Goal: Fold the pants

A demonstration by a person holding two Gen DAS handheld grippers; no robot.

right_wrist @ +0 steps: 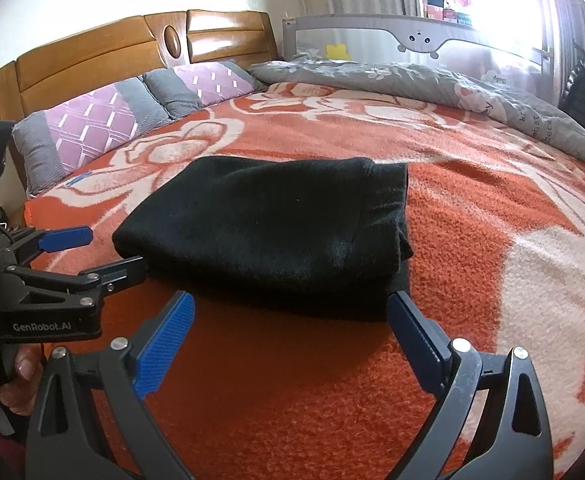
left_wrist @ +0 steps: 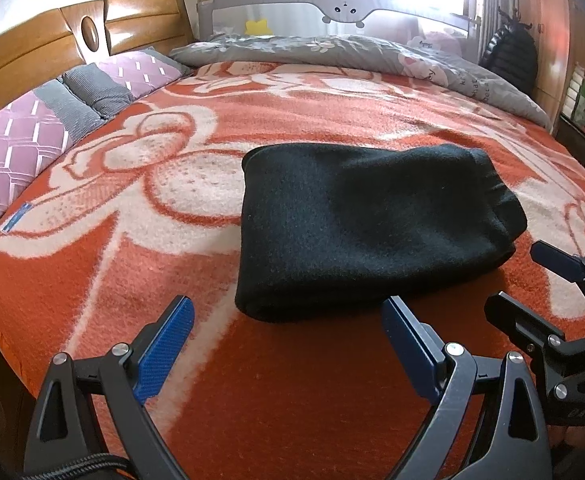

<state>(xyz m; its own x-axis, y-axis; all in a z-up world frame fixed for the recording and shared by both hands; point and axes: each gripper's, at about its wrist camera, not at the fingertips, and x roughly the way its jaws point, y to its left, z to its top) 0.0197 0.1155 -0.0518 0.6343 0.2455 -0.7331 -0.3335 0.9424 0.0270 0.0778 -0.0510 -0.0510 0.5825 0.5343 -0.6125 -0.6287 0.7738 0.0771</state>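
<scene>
Both claws hang wide apart with nothing between their blue pads: left claw [left_wrist: 288, 350] and right claw [right_wrist: 290, 344], each just short of the near edge of the pants and not touching them.

Bed [left_wrist: 292, 380]: covered by an orange blanket [right_wrist: 472, 240] with a cream flower pattern. A wooden headboard [right_wrist: 112, 56] stands at the far left; a grey bed rail [left_wrist: 292, 4] runs along the far side.

Grey quilt [left_wrist: 372, 50]: bunched along the far edge of the bed.

Pillows [right_wrist: 92, 120]: purple and grey, set against the headboard.

Pants [left_wrist: 368, 224]: black, folded into a thick compact stack, lying flat at mid-bed on the blanket.

Hand [right_wrist: 16, 376]: grips the left claw's handle.
</scene>
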